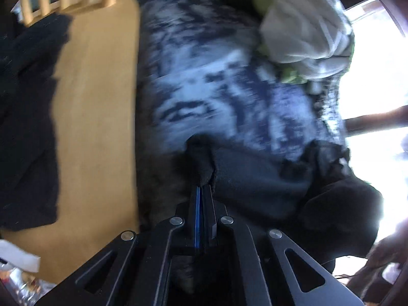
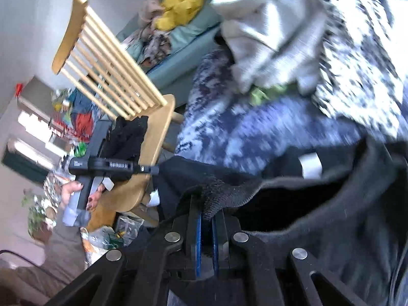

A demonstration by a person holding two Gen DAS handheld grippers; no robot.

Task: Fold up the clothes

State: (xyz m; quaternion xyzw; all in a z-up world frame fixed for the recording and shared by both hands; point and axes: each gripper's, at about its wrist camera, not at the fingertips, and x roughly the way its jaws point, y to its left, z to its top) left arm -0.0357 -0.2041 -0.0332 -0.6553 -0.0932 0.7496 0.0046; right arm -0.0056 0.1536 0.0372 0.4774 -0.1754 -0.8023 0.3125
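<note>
Two grippers pinch one black garment (image 2: 293,204), a dark, soft knit with a ribbed hem, draped over a blue-and-white mottled blanket (image 1: 216,89) beside a wooden chair (image 1: 102,102). Its cloth stretches between them. The right gripper (image 2: 207,214) is clamped on the ribbed edge; the left gripper (image 1: 203,188) is closed tight on a bunched corner.

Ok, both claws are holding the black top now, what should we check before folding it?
1. Left gripper shut on the black garment: ok.
2. Right gripper shut on its ribbed edge: ok.
3. Garment spread flat: not ok, it hangs bunched.
4. Blue patterned blanket free underneath: not ok, a pale clothes pile sits on it.
5. Wooden chair seat free: not ok, dark clothing lies there.
</note>
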